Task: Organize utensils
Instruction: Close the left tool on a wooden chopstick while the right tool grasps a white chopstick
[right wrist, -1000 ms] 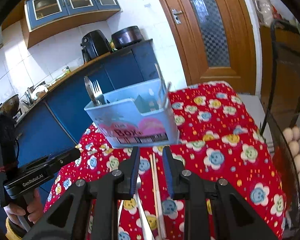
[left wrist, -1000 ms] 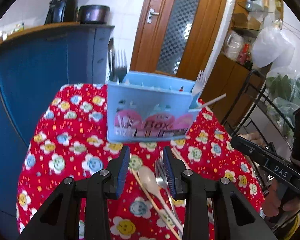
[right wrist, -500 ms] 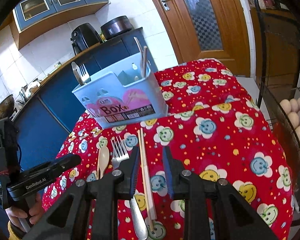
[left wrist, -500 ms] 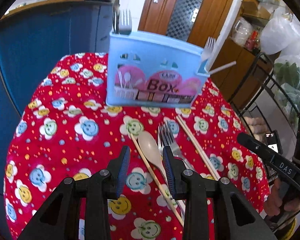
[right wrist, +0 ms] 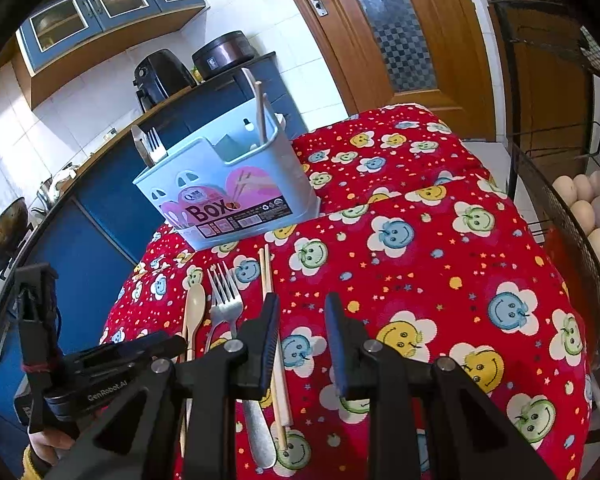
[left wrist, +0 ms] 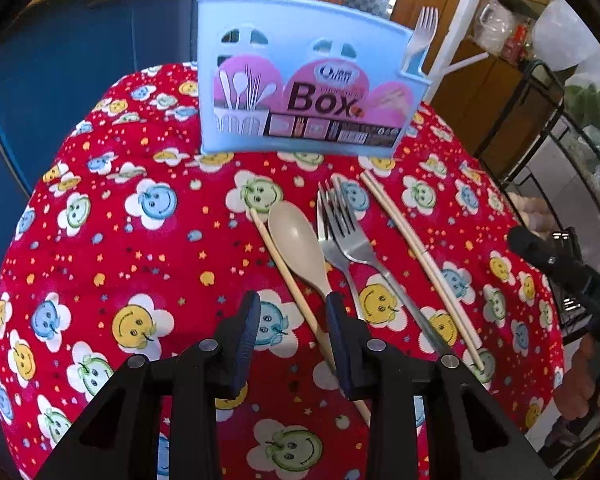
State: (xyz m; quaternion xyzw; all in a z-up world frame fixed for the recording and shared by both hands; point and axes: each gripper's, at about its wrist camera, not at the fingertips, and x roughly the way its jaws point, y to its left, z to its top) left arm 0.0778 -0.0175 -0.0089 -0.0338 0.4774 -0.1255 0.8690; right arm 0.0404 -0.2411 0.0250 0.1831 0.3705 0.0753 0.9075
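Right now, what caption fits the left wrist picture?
Open left gripper hovers over a chopstick beside spoon and forks.

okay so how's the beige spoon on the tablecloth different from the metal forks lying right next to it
The beige spoon is matte and pale, looking like plastic or wood; the metal forks are shiny grey steel. The spoon ends in a smooth oval bowl, the forks in tines. The spoon is single; the forks are two, overlapping. All lie flat on the red tablecloth, heads toward the blue utensil box.
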